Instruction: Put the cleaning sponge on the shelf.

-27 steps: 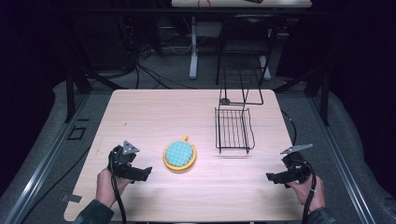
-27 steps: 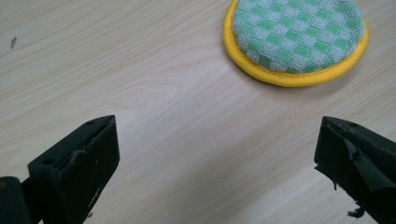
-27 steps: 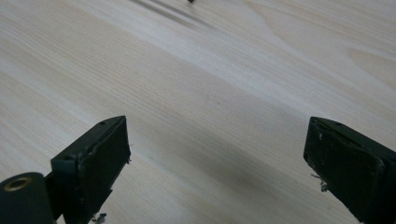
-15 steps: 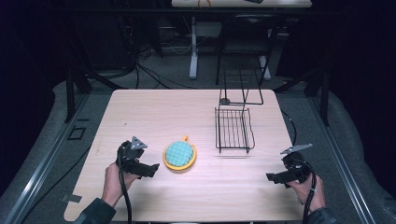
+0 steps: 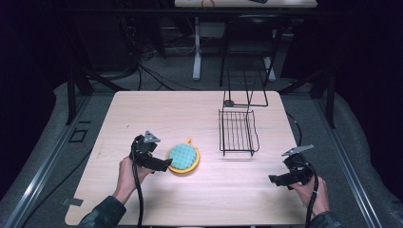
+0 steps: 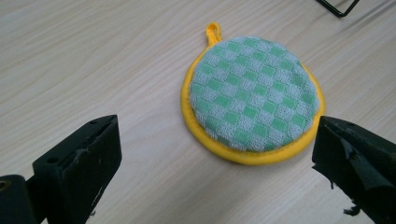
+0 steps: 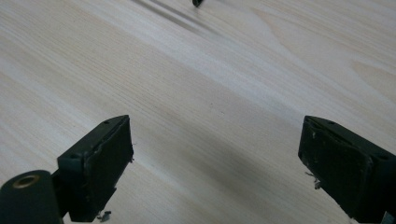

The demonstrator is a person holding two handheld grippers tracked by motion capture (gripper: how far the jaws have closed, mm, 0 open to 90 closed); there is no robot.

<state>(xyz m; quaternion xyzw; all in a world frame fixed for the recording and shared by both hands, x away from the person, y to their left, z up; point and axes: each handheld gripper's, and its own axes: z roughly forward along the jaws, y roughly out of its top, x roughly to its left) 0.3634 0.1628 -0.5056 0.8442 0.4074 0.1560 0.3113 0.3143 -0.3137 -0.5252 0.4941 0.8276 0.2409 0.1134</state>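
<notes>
Two hand-held grippers hover over the counter (image 5: 199, 109), both spread wide and empty: the left hand-held gripper (image 6: 215, 154) just short of the round green-and-yellow pad (image 6: 252, 98), the right hand-held gripper (image 7: 215, 158) well apart.

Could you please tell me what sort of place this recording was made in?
Probably a lab or workshop set up for recording tabletop handling. A bare wooden table stands in a dark room, cables trail over the floor behind it, and a person holds a cabled left gripper near a round scrubbing pad.

Dark room, grey floor (image 5: 157, 80), cables (image 5: 142, 71)
</notes>
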